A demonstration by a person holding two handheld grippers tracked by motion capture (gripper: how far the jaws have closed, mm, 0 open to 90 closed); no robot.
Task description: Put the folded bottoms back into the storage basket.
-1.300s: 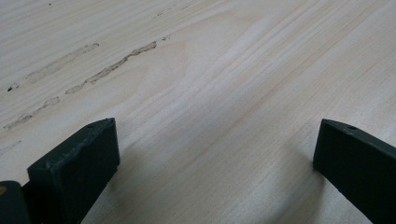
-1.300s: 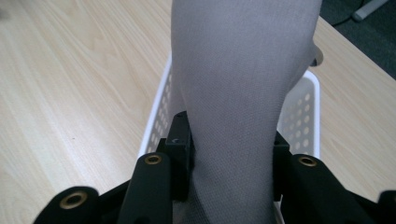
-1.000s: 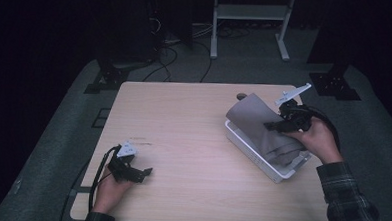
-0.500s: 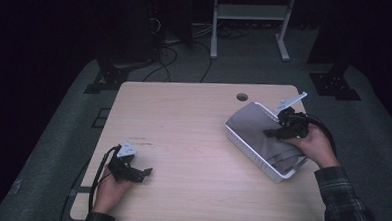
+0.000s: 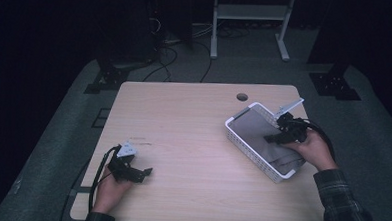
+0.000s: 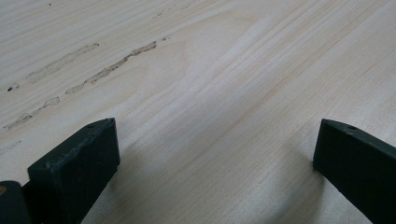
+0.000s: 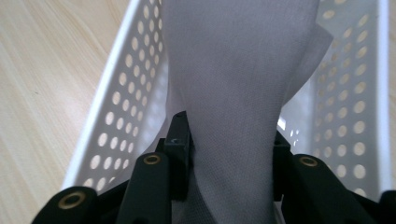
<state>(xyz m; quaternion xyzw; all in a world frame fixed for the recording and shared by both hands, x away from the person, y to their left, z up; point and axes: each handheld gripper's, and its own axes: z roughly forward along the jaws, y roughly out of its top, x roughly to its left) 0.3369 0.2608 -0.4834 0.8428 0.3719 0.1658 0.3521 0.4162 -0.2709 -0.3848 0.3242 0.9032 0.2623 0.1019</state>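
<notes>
A white perforated basket (image 5: 238, 134) (image 7: 116, 116) stands at the table's right side. A grey cloth (image 5: 263, 136) (image 7: 233, 74) lies inside it. My right gripper (image 5: 275, 139) (image 7: 229, 154) reaches down into the basket, shut on a fold of the grey cloth that runs up between its jaws. My left gripper (image 5: 146, 172) (image 6: 215, 158) rests at the table's front left, open, with bare wood between its fingers (image 6: 79, 163).
The light wooden table (image 5: 183, 125) has a round cable hole (image 5: 242, 97) near its far edge. Scuff marks (image 6: 112, 70) streak the wood ahead of the left gripper. A metal stand (image 5: 248, 22) and cables lie on the dark floor beyond.
The right gripper has sunk into the basket with the cloth, which was bunched above the rim and now lies flat inside. The left gripper has stayed put.
</notes>
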